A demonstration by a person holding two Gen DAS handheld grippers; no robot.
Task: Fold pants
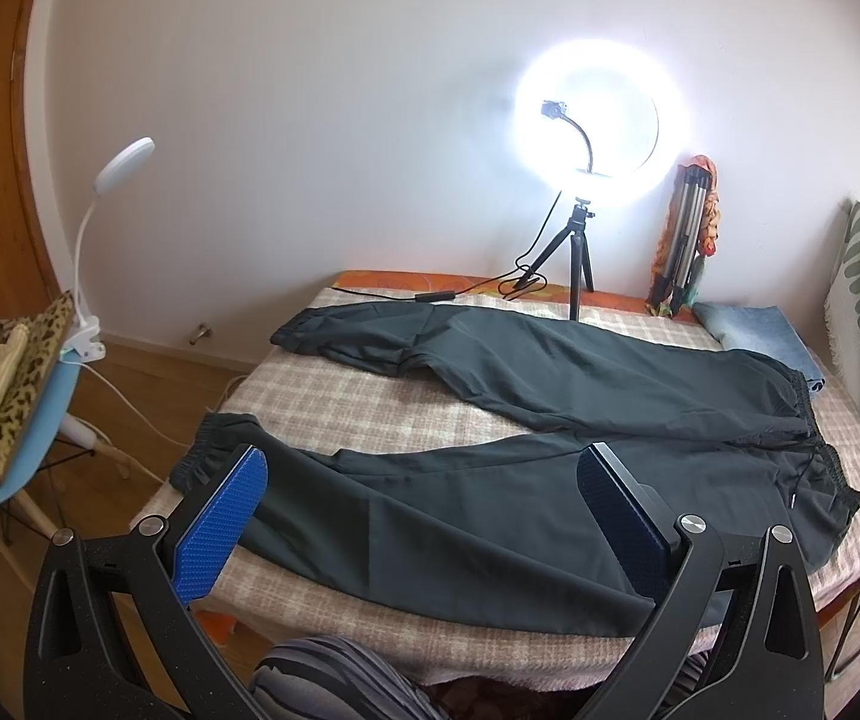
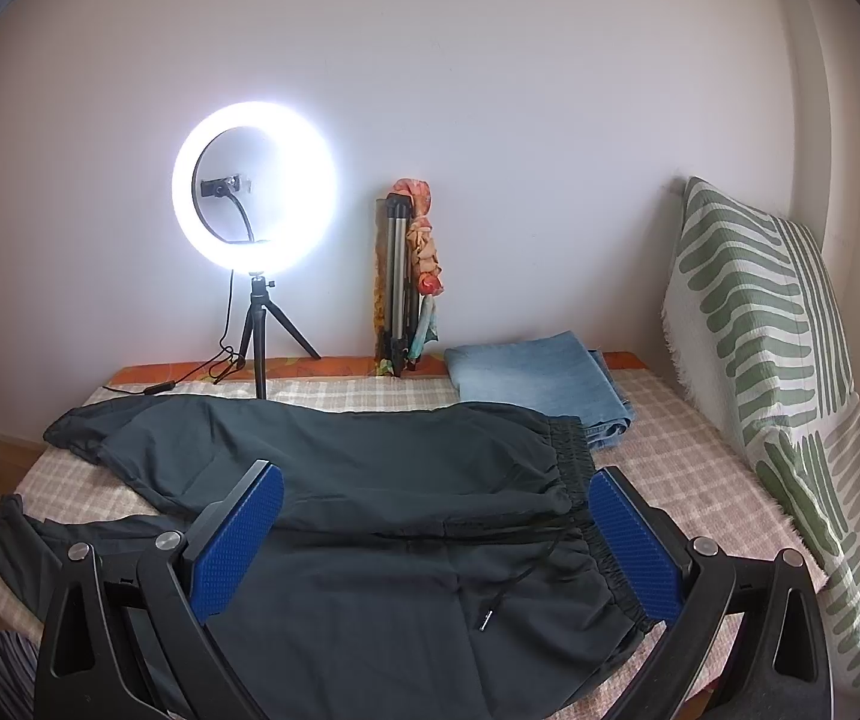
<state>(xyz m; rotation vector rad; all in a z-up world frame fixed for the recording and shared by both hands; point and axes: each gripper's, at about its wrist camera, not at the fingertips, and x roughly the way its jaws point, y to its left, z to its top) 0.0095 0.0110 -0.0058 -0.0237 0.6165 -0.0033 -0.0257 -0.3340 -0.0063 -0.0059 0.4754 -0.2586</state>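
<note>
A pair of dark, thin, soft pants lay spread out flat on a bed with a pink and white checked cover. The two legs pointed to the left and were a little apart, like a V. The stretchy waist was on the right, and a thin black string from the waist lay on the cloth.

The left claw was spread wide. It hung above the near leg and pinched nothing. Its blue bumpy pads stood far apart.

The right claw was spread wide too. It hung over the waist end of the pants and held nothing.

At the back of the bed stood a round white ring light on a small black three-legged stand, and it shone brightly. Just beside it a folded silver stand with a bright orange cloth on it leaned on the wall. A folded piece of light blue jeans cloth lay near the waist. A big white pillow with green stripes stood on the right. On the left was a blue chair with spotted cloth on it.
</note>
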